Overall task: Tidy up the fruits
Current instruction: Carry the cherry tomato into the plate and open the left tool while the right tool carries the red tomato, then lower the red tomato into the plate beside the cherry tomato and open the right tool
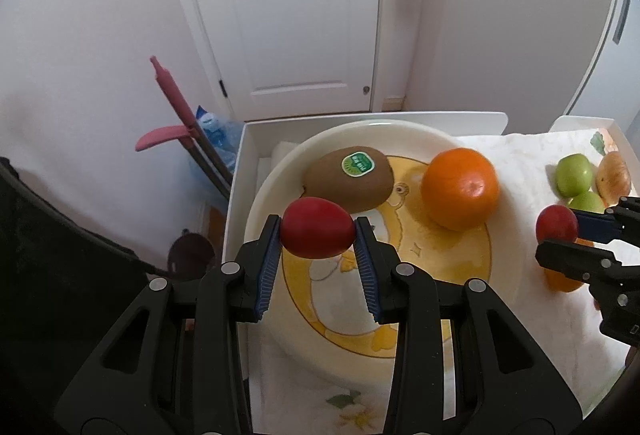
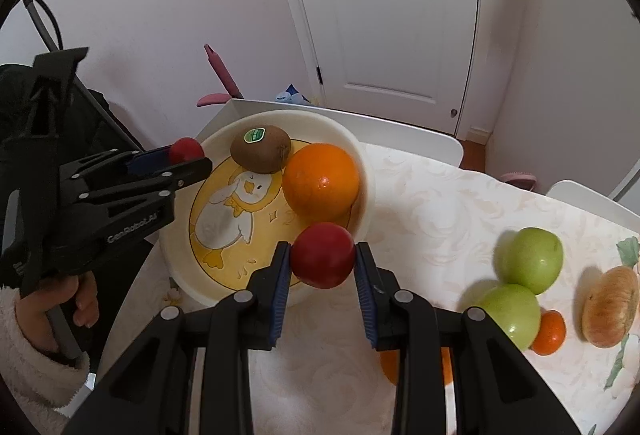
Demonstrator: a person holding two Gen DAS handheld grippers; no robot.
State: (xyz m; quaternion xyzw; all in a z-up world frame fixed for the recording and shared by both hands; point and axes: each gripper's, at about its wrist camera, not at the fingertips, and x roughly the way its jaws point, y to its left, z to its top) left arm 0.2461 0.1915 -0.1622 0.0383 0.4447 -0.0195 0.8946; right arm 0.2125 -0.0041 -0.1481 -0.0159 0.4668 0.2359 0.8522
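Red plums sit clamped in the left gripper [image 1: 316, 235] and right gripper [image 2: 322, 255] over the cream duck-print plate [image 1: 472, 323], where a brown kiwi [image 1: 348, 177] and large orange [image 1: 460, 187] lie at 12 o'clock, while green apples [image 2: 530, 259] wait outside.

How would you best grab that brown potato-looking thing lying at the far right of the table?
Grip the brown oval fruit across its narrow middle, coming from above. It lies flat on the tablecloth, and the green apples crowd its left side.

Left tongs [image 1: 317, 233] clamped, right tongs [image 2: 322, 255] clamped, apparently level
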